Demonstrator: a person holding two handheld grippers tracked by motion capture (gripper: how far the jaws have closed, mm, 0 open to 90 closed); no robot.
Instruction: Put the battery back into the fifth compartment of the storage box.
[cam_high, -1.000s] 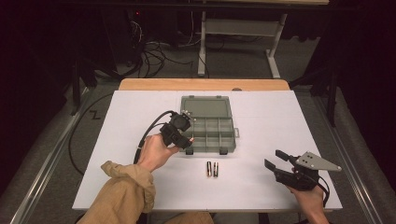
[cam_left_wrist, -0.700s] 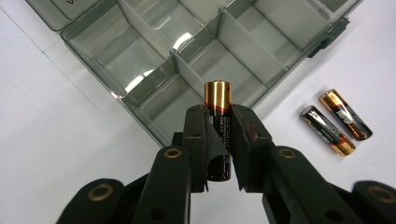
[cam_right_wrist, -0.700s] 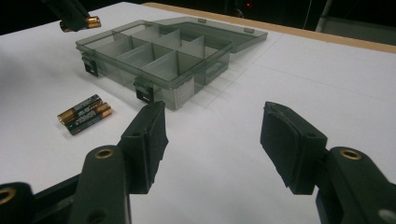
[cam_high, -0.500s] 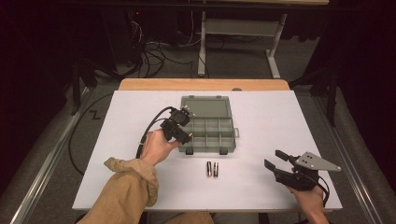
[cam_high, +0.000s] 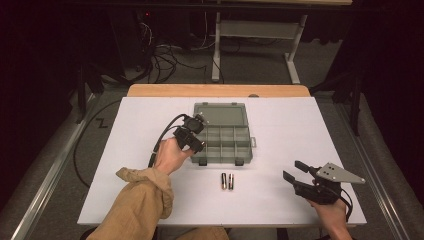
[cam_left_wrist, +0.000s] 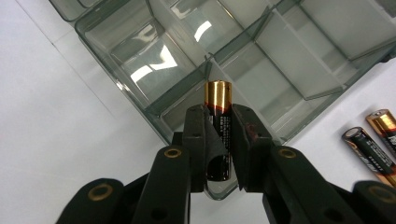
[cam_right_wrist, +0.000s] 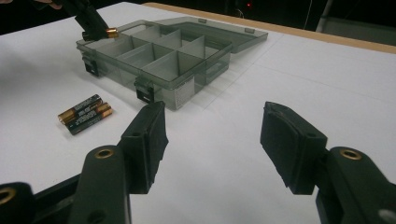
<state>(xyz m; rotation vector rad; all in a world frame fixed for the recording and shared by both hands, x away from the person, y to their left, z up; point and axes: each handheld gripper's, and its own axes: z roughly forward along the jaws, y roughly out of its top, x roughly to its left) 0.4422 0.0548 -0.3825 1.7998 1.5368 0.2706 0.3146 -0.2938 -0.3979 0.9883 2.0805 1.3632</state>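
Note:
A clear grey compartment box (cam_high: 225, 137) lies open at the middle of the white table, lid folded back. My left gripper (cam_high: 196, 145) hangs over the box's near left corner, shut on a black and copper battery (cam_left_wrist: 218, 126) whose copper end points over a compartment (cam_left_wrist: 154, 70). The same battery (cam_right_wrist: 111, 32) shows above the box's corner (cam_right_wrist: 93, 51) in the right gripper view. Two more batteries (cam_high: 227, 181) lie side by side on the table in front of the box, also seen as a pair (cam_right_wrist: 85, 113). My right gripper (cam_high: 294, 171) rests at the near right, open and holding nothing.
The table's (cam_high: 310, 130) near edge runs just below my right hand. A wooden strip (cam_high: 215, 90) lines the far edge. A black cable (cam_high: 162, 137) trails from the left gripper across the table's left half. Metal desk legs and cables stand on the floor beyond.
My left gripper has shifted slightly right and down with the battery, closer over the box's near left corner. The right gripper has stayed still.

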